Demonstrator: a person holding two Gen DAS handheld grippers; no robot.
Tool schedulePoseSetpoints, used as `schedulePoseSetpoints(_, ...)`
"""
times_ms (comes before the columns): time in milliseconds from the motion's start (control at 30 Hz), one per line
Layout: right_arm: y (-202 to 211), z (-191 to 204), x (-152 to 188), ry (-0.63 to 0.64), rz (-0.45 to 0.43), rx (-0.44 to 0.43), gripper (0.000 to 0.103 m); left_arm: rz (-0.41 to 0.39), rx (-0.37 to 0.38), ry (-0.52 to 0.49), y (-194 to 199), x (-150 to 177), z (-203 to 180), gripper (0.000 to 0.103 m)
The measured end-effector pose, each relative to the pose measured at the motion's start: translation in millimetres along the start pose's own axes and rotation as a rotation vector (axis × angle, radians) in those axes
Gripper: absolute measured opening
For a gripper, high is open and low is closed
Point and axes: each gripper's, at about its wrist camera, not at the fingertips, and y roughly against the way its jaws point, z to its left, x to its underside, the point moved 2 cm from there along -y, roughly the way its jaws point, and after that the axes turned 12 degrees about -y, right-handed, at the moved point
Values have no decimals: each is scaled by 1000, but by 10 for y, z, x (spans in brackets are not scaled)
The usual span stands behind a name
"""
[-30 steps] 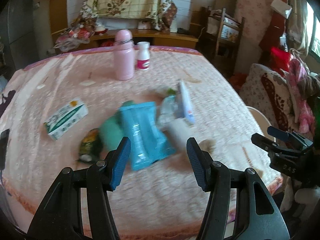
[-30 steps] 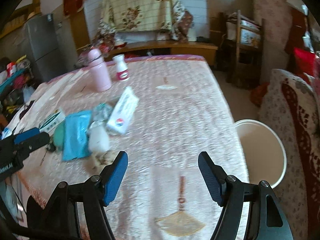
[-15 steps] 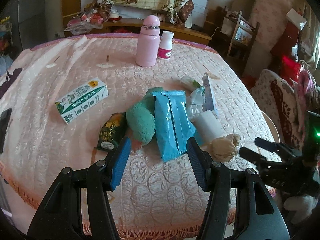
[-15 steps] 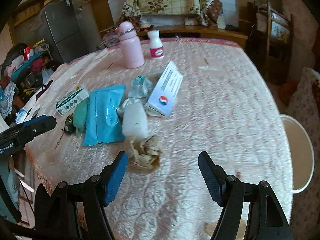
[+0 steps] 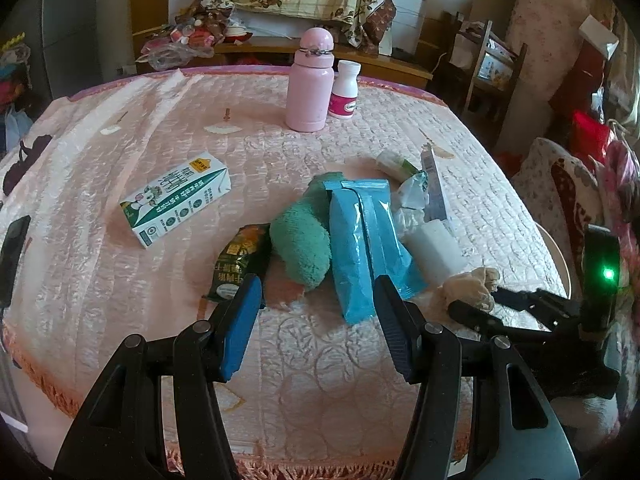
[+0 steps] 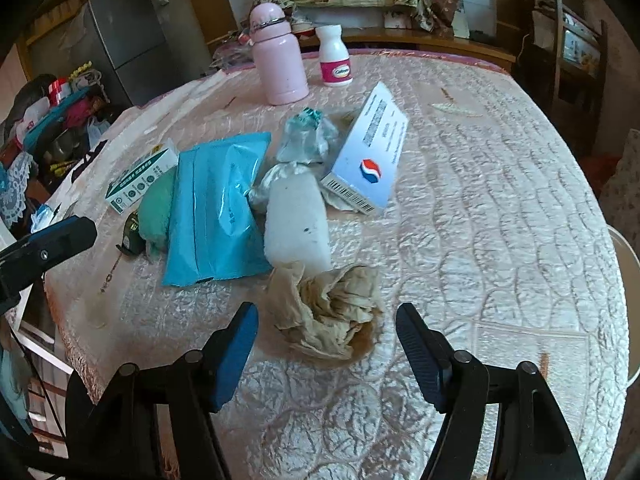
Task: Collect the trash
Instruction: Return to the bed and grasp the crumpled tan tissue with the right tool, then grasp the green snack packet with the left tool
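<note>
My right gripper (image 6: 326,330) hangs spread wide around the crumpled tissue (image 6: 328,314) near the table edge (image 6: 72,344) (bare cloth rightward). My left gripper (image 5: 316,308), equally spread, faces the blue packet (image 5: 366,240).

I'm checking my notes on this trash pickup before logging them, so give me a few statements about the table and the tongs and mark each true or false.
1. The right tongs are open, with the crumpled beige paper napkin just ahead between their tips. True.
2. The left tongs are shut on the flat blue plastic pouch. False: they are open and hold nothing.
3. The tall pink bottle stands upright beside the small white bottle with a pink label. True.
4. The green and white carton stands upright. False: it lies on its side.
</note>
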Motion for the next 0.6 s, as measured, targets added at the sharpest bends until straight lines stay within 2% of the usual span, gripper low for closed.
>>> schedulePoseSetpoints(67,-21,8,6,2,11,-21,41,1,5,8,7,10,44,57)
schedulePoseSetpoints(133,15,-3,10,-1,-2,-32,35,4,9,16,18,38,128,57)
schedulePoseSetpoints(300,199,-86,36,1,-21,-38,32,28,-7,52,-33,143,392,57)
schedulePoseSetpoints(433,361,-187,40,-18,-41,-43,32,51,10,109,-135,193,572,57)
schedulePoseSetpoints(600,494,-287,0,-64,-59,-74,32,77,-9,87,-352,152,632,57)
